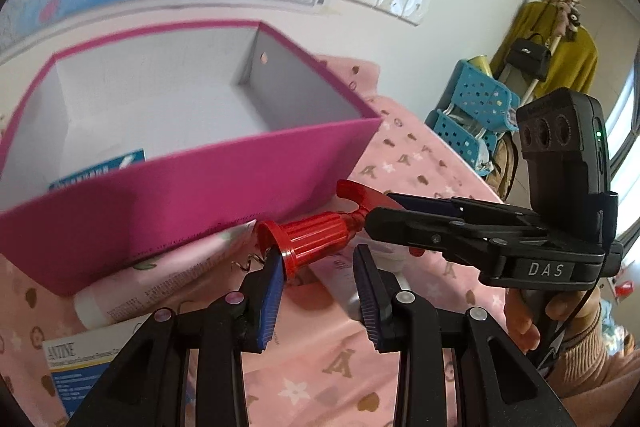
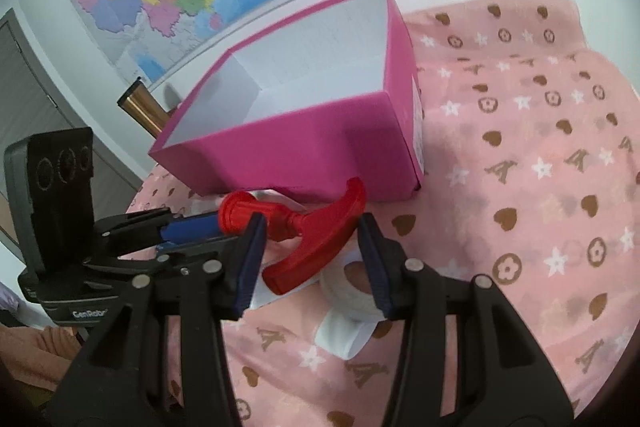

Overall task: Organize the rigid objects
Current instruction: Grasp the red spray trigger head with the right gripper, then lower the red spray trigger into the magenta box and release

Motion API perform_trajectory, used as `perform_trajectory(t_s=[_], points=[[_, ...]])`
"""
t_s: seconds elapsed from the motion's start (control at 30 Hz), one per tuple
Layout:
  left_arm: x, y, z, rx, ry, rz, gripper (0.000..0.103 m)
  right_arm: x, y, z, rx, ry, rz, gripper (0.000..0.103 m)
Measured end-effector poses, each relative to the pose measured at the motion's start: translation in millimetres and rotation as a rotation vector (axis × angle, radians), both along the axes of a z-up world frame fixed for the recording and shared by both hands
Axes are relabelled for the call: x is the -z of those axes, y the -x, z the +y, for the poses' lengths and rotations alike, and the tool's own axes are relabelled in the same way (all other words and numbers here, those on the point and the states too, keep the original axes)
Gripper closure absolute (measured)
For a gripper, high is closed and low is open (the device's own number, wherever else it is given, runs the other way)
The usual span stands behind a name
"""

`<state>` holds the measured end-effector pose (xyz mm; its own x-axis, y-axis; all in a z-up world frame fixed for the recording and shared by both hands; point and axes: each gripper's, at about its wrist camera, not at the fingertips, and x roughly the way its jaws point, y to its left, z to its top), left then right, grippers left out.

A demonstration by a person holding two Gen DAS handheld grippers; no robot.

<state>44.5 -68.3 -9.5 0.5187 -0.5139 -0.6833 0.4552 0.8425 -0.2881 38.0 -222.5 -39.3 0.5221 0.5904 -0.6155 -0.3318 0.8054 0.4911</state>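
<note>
A red corkscrew (image 1: pixel 316 239) with a T-shaped handle (image 2: pixel 320 239) hangs just in front of the pink box (image 1: pixel 200 195). Both grippers hold it. My left gripper (image 1: pixel 318 255) is shut on its ribbed bell end, and the metal spiral (image 1: pixel 248 263) pokes out beside the left pad. My right gripper (image 2: pixel 310 223) has the handle and neck between its blue pads, which press on them. In the left wrist view the right gripper (image 1: pixel 380 219) comes in from the right. In the right wrist view the left gripper (image 2: pixel 216 227) reaches in from the left.
The pink box (image 2: pixel 300 147) is open-topped, white inside, with a blue-and-white packet (image 1: pixel 100 171) in it. On the pink patterned cloth (image 2: pixel 520 187) lie a white tube (image 1: pixel 120 299), a printed carton (image 1: pixel 80 359) and a white roll (image 2: pixel 352 295). Blue baskets (image 1: pixel 472 115) stand beyond the edge.
</note>
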Motion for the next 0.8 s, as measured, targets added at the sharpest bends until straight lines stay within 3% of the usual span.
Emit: perform_trajectory(t_s=[0.47, 0.63, 0.8], points=[[-61, 22, 11, 0.003, 0.034, -0.161, 0.069, -65, 23, 2, -0.018, 0.011, -0.179, 0.053], [-72, 7, 12, -0.024, 0.015, -0.192, 0.069, -79, 8, 6, -0.027, 0.019, -0.217, 0.053], [-73, -18, 17, -0.042, 0.024, -0.168, 0.069, -80, -20, 9, -0.037, 0.020, -0.208, 0.053]])
